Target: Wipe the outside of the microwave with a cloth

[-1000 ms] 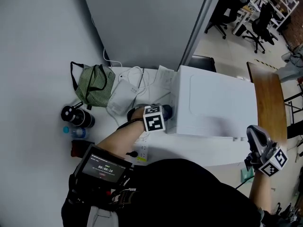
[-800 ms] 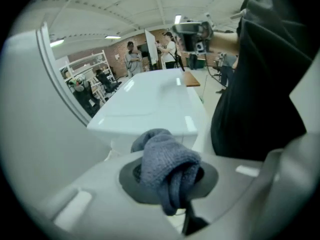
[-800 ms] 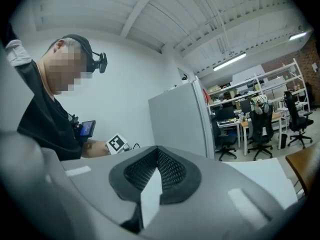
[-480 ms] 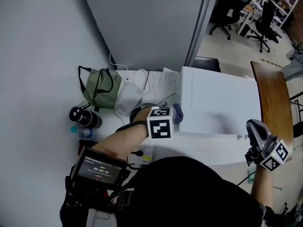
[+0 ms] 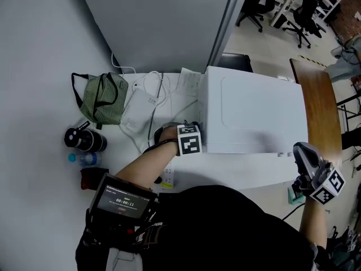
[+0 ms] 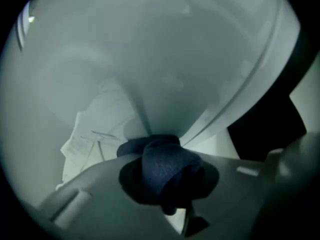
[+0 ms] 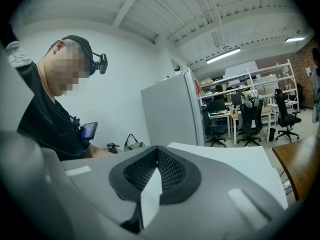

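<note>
The white microwave (image 5: 256,112) stands on the white table (image 5: 225,176). My left gripper (image 5: 197,127) is shut on a dark blue cloth (image 6: 167,166) and presses it against the microwave's left side wall (image 6: 175,59), low down near the table. In the head view the cloth is mostly hidden behind the gripper's marker cube. My right gripper (image 5: 299,150) hovers off the microwave's front right corner with its pads (image 7: 172,171) touching and nothing between them.
Left of the microwave lie papers (image 6: 100,124), a white pouch with cables (image 5: 138,110), a green striped bag (image 5: 101,97), a black bottle (image 5: 83,140) and a power strip (image 5: 168,176). A wooden table (image 5: 318,106) stands to the right, a grey partition (image 5: 163,21) behind.
My left gripper with the cloth has moved a little closer in along the microwave's left side. The head view has shifted. The right gripper has barely moved.
</note>
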